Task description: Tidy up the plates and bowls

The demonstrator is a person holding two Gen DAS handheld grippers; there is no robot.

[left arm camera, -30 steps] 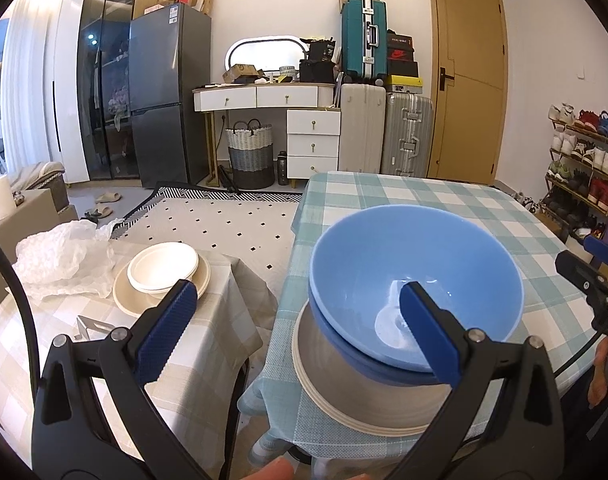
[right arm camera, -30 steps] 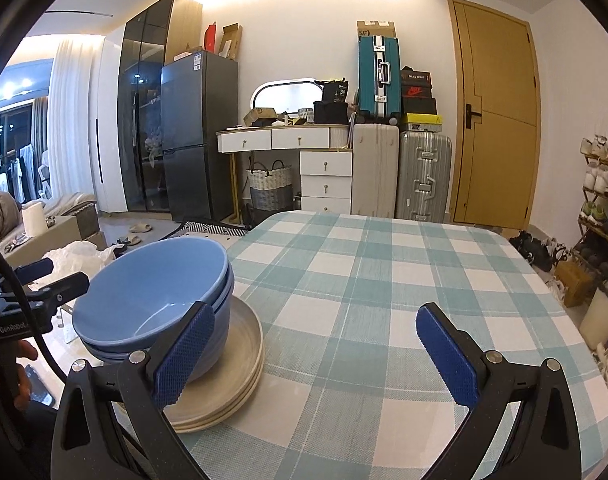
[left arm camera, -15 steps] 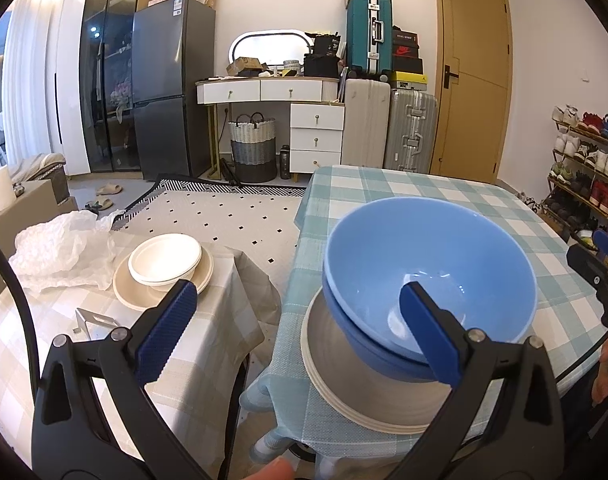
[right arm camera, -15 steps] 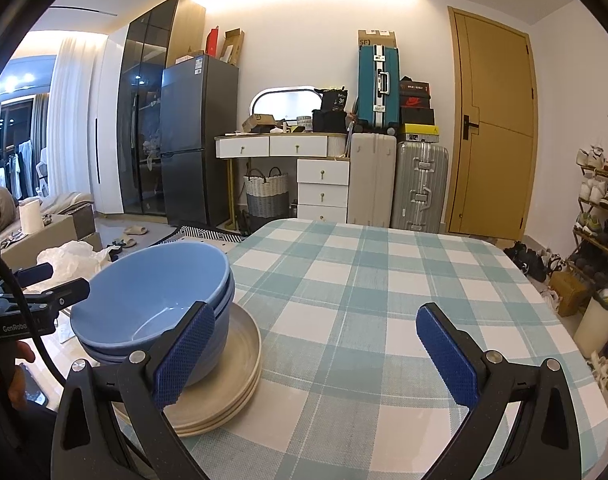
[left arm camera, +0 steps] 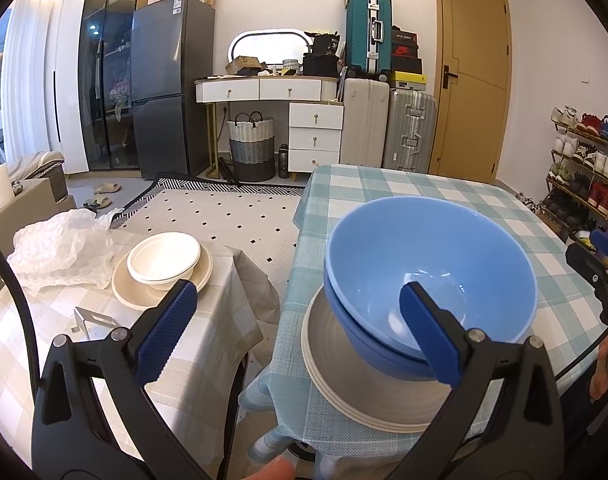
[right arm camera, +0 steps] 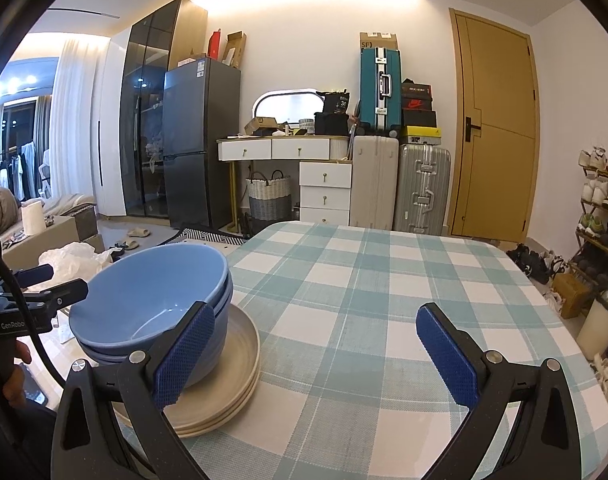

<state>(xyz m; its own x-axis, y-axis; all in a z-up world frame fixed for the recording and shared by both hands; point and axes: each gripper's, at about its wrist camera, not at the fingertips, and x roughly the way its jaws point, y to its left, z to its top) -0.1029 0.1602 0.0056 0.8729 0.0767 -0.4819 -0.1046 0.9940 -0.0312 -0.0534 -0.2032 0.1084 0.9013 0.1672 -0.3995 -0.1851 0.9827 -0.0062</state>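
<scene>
Left hand-held gripper [left arm camera: 296,326] backed off, gaping wide, blue bowls [left arm camera: 428,276] just ahead

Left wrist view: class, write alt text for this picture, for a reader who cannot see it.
Stacked blue bowls sit on a pile of beige plates at the near edge of a teal checked table, seen past the open left gripper. Left of it, white bowls rest on a cream plate on a lower table.
</scene>
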